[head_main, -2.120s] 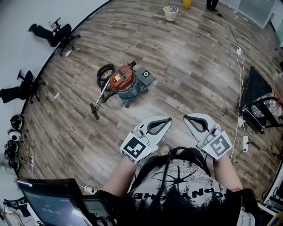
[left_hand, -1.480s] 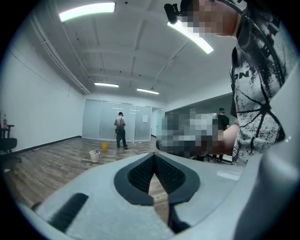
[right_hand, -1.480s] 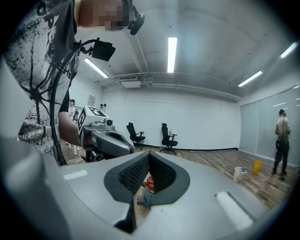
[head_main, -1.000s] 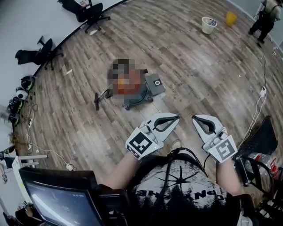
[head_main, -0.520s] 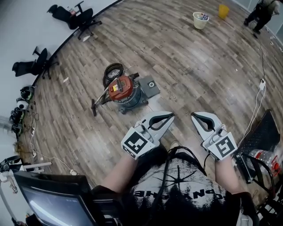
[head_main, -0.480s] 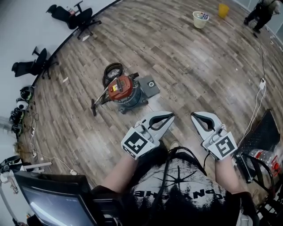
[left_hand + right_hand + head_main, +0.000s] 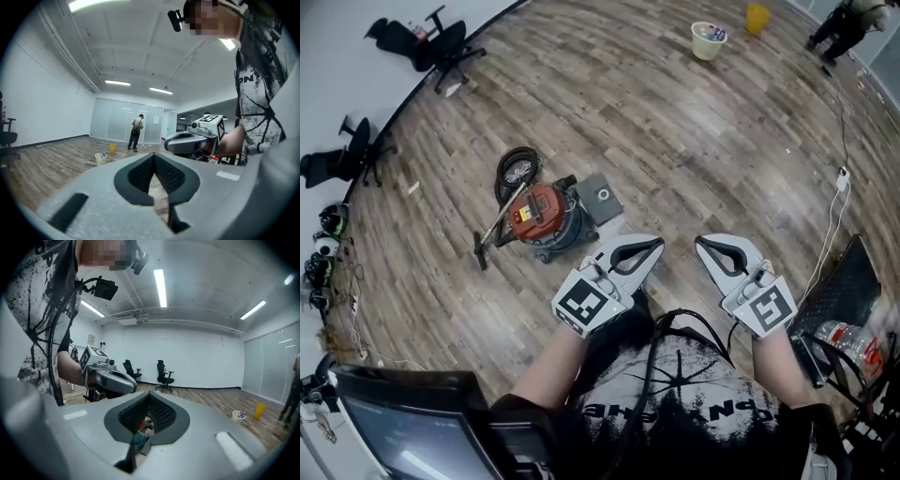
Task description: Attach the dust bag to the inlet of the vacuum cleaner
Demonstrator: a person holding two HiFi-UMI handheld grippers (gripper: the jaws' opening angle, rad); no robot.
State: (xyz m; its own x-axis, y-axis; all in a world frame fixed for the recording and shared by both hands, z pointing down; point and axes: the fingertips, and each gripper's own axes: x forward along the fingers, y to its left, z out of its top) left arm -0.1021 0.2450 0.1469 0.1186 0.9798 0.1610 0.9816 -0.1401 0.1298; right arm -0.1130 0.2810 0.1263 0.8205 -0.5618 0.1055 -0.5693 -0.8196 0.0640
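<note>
A vacuum cleaner (image 7: 536,216) with a red lid and a teal drum stands on the wood floor, its black hose (image 7: 516,170) coiled behind it and its wand (image 7: 491,231) lying to the left. A flat grey dust bag (image 7: 599,196) with a round hole lies against its right side. My left gripper (image 7: 655,245) is shut and empty, held just right of the vacuum and above the floor. Beside it, my right gripper (image 7: 700,245) is also shut and empty. The left gripper (image 7: 153,155) shows closed jaws in its own view, as does the right gripper (image 7: 149,394).
A white bucket (image 7: 708,39) and a yellow one (image 7: 757,17) stand far back, near a person (image 7: 839,19). Office chairs (image 7: 441,42) line the left wall. A cable (image 7: 841,178) and a black stand (image 7: 839,300) are at the right, and a monitor (image 7: 403,436) sits at the bottom left.
Both grippers have moved across the room together, still shut. The vacuum now sits lower and further left in the head view, closer to the left gripper.
</note>
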